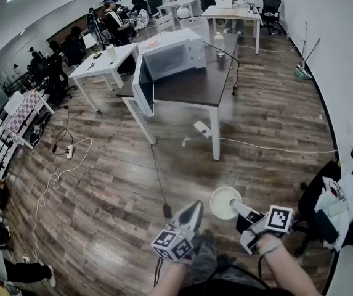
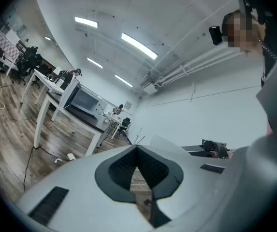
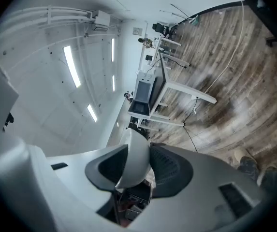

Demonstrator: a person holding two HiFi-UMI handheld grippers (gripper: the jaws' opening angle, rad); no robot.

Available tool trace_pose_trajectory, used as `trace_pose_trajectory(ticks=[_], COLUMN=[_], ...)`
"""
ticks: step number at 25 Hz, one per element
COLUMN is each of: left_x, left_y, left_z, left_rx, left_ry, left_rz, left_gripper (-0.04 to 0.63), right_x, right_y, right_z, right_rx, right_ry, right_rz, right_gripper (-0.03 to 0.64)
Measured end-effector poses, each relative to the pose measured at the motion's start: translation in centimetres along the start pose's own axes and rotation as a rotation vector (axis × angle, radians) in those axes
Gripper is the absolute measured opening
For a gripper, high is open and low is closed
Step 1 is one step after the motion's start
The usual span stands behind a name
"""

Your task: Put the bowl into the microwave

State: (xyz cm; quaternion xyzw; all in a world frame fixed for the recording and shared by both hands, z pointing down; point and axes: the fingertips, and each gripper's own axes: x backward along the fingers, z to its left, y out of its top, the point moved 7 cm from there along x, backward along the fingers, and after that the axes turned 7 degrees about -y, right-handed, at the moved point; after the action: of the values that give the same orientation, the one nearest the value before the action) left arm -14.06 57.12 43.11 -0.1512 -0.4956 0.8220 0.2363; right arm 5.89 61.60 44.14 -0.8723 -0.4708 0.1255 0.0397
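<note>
Clamping the bowl (image 1: 224,202) by its rim, the right tongs (image 1: 238,208) hold it well short of the microwave (image 1: 175,55), which stands ahead at the worktop's (image 1: 191,88) left edge with its door (image 1: 143,86) open. The left tongs (image 1: 193,211) are closed and empty alongside.

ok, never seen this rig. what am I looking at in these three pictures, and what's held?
No robot here: a person holds a two-finger gripper in each hand. The wide picture comes from a camera on the person's head, looking down. The other two come from cameras riding on each gripper, looking along its fingers. The right gripper is closed on the edge of a white bowl. The left gripper is shut and empty. Across the wood floor, a white microwave stands on a dark table, its door open.
</note>
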Motion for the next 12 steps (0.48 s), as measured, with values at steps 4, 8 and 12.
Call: trace_pose_trajectory(ticks=[4,8,12], left_x=[1.1,0.9,0.2], left_y=[-0.3,-0.1,0.3], left_z=[-1.2,-1.5,-0.5], left_rx=[-0.001,-0.002,0.004], left_ry=[0.006,-0.002,-0.014], left_rz=[-0.008,-0.016,0.0], left_gripper=[0.0,0.0,0.001], right_x=[1.9,2.2,1.4], right_y=[-1.3,-1.6,-1.4], right_z=[-0.5,-0.7,-0.5], right_rx=[-0.01,-0.006,-0.009], right_ry=[-0.026,-0.034,-0.045], right_rz=[-0.009,-0.013,-0.027], right_gripper=[0.143,0.143,0.143])
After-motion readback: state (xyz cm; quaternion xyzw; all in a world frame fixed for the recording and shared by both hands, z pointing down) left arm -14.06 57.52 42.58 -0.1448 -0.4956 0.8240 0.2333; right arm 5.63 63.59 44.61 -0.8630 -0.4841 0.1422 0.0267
